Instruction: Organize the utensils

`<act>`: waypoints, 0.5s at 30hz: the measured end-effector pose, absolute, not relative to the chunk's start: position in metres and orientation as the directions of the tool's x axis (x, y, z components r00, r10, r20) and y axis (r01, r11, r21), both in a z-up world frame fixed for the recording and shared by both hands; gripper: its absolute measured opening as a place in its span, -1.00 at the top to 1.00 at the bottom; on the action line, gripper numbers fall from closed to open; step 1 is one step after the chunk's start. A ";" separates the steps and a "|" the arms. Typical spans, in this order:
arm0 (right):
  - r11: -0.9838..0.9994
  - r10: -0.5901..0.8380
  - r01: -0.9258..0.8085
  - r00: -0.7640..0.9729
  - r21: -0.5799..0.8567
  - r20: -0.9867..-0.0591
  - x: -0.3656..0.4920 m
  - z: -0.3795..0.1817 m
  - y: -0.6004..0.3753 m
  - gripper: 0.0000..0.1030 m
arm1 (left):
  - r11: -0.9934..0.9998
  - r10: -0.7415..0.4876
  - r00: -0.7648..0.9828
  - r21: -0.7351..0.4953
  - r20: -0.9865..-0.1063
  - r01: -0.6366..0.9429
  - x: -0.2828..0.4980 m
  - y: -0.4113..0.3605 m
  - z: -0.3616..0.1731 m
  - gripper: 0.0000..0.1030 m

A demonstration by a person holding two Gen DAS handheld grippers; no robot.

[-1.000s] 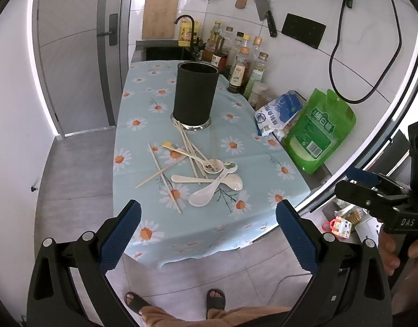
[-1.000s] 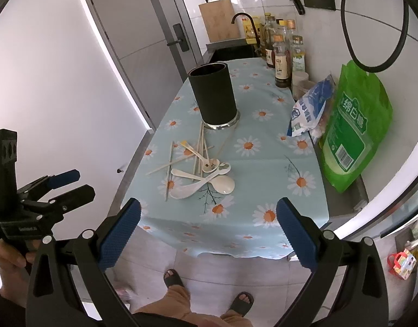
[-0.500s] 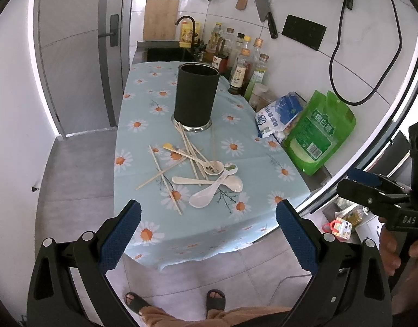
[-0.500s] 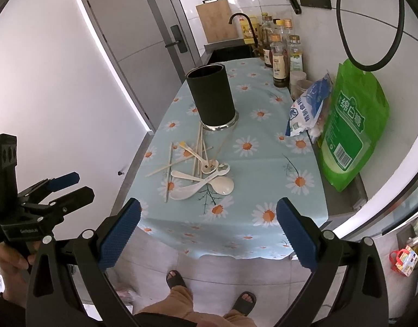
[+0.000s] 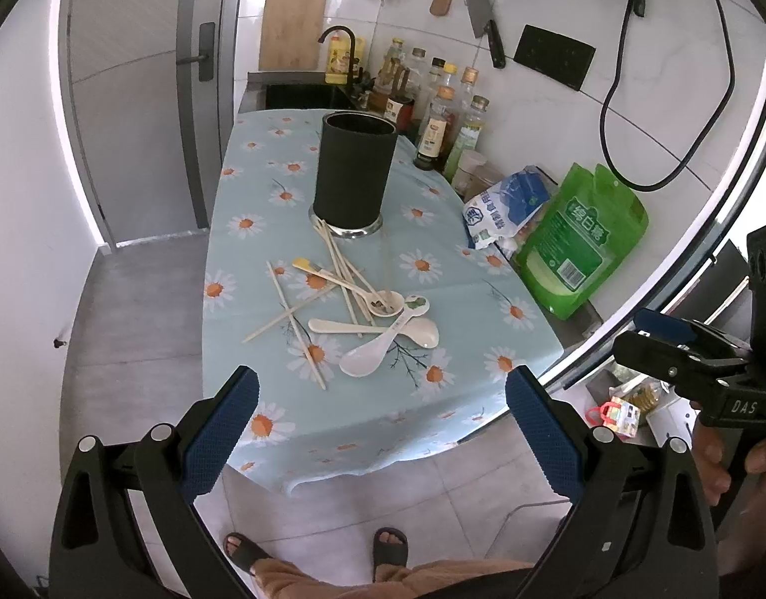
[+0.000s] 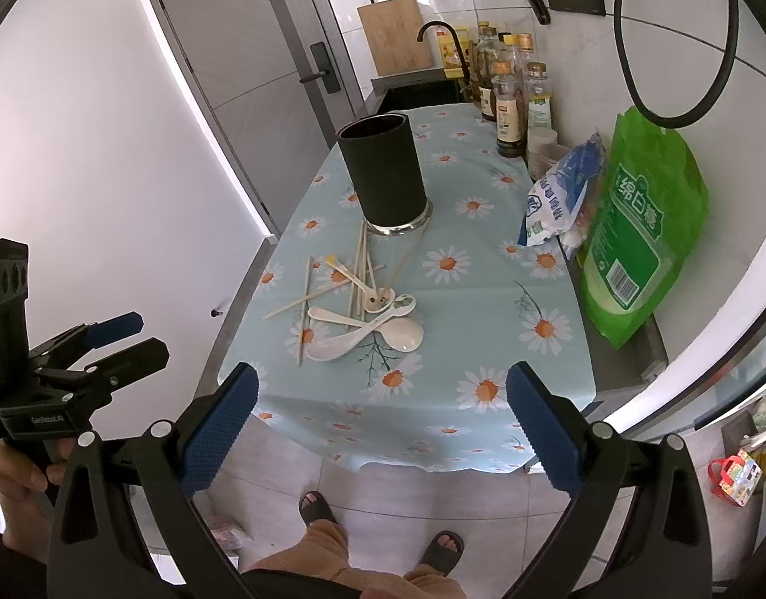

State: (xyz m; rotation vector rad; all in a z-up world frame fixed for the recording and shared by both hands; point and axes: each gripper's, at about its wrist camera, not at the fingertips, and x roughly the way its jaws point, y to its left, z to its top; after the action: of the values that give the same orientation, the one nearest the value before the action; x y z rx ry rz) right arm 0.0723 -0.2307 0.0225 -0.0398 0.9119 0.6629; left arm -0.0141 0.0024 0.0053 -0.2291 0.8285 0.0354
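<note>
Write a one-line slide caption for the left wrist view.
Open left gripper faces scattered chopsticks and spoons before a black holder.

the near edge of the counter under its pale blue daisy-print cloth lies bare, so there is room to come in from the front. mid-counter, a loose tangle of pale wooden chopsticks and white ceramic spoons lies flat and overlapping. behind it stands the tall black cylindrical holder, mouth open upward — chopstick tips touch its base. the right side is crowded: a green plastic bag, a blue-and-white pouch and glass bottles along the wall. the left strip of cloth is bare.
</note>
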 end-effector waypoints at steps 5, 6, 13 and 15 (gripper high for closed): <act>0.801 0.516 -0.548 0.426 0.242 -0.743 0.072 0.023 -0.234 -0.92 | 0.975 -0.059 0.677 -0.187 -0.733 -0.118 -0.013 0.001 0.006 -0.87; 0.801 0.516 -0.547 0.429 0.242 -0.741 0.072 0.023 -0.235 -0.92 | 0.975 -0.056 0.677 -0.187 -0.734 -0.122 -0.013 0.001 0.006 -0.87; 0.784 0.548 -0.564 0.434 0.259 -0.715 0.075 0.026 -0.245 -0.92 | 0.973 -0.026 0.678 -0.176 -0.735 -0.153 -0.012 -0.007 0.012 -0.87; 0.775 0.562 -0.570 0.426 0.272 -0.709 0.078 0.024 -0.250 -0.92 | 0.971 -0.022 0.669 -0.177 -0.743 -0.164 -0.011 -0.009 0.012 -0.87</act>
State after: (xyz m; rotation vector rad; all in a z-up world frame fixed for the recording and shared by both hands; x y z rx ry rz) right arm 0.0780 -0.2497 0.0239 -0.0103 0.8815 0.7074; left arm -0.0107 -0.0087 0.0115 -0.2373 0.8361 0.0806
